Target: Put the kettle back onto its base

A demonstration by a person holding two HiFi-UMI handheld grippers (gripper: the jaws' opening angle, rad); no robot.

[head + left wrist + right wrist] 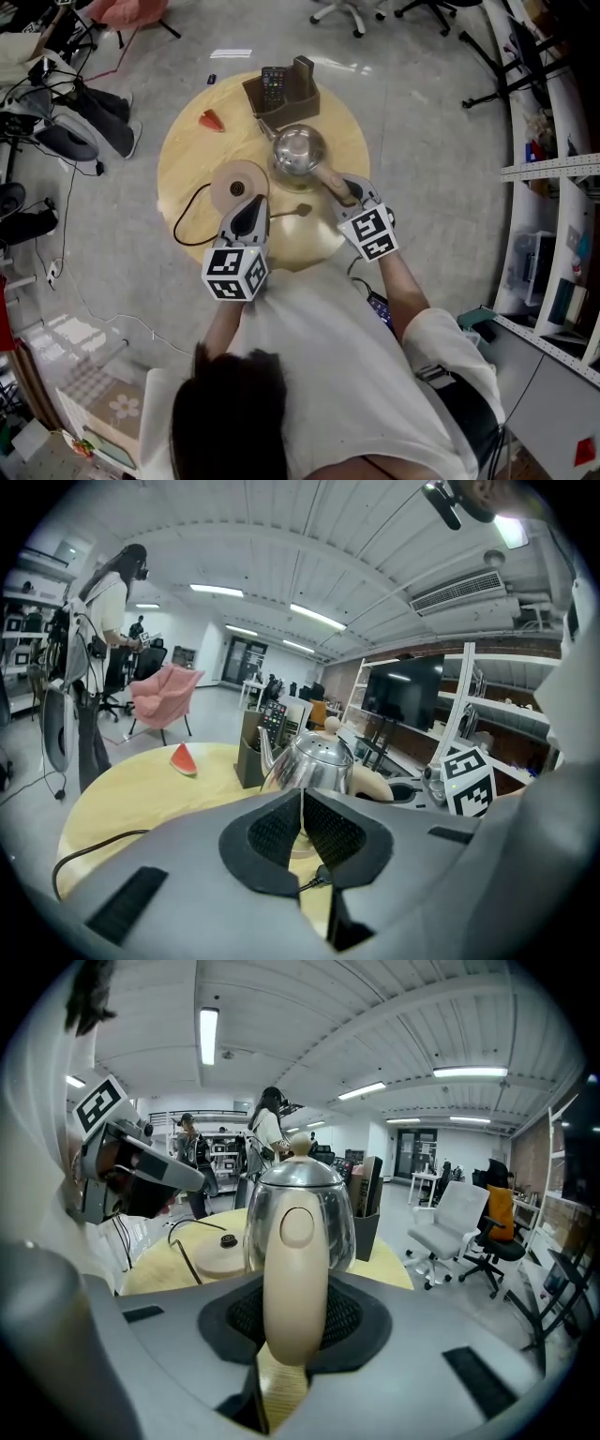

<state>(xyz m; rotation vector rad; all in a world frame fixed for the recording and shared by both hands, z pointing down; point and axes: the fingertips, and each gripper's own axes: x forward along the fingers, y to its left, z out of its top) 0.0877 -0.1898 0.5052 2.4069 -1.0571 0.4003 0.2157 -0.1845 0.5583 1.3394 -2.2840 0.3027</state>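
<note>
A steel kettle [298,150] with a beige handle [333,180] is on the round wooden table [192,150], to the right of its beige disc base [239,185] and not on it. My right gripper [352,194] is shut on the handle, and in the right gripper view the pads [352,1321] press both sides of the handle [295,1279]. My left gripper [248,214] is at the near edge of the base, its pads [272,832] closed together. The kettle [319,759] shows just beyond them. The base [220,1252] has nothing on it.
A black cord [183,225] loops from the base toward the table's near left edge. A dark caddy [281,89] holding a remote stands at the far side, with a watermelon-slice toy [213,120] to its left. Office chairs, shelves and people are around the table.
</note>
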